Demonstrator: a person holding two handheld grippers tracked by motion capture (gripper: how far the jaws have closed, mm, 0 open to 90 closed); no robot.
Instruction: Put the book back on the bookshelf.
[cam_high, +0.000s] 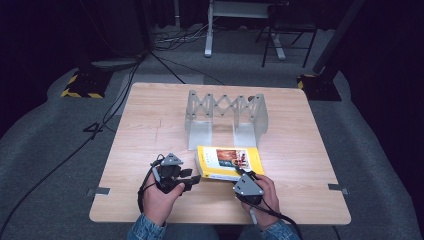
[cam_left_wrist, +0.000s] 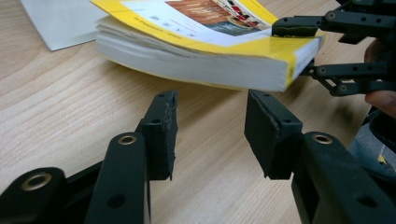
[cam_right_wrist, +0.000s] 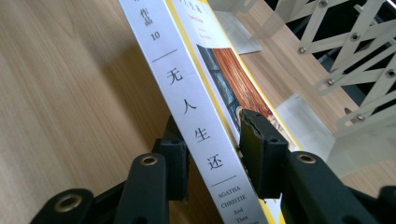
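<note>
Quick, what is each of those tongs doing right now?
Left tongs: open, nothing between them, just short of the book.
Right tongs: shut on the book at its spine.

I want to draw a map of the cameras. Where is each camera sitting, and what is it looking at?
High view: sits above the person's side, looks forward and down on the table, the yellow book and the grey rack; both hands and denim sleeves show.
Left gripper view: rides the left gripper, looks low across the wood at the book's page edges; its open jaws show.
Right gripper view: rides the right gripper, looks along the book's spine toward the rack; its jaws clamp the book.
Shared: the book shows in all three.
</note>
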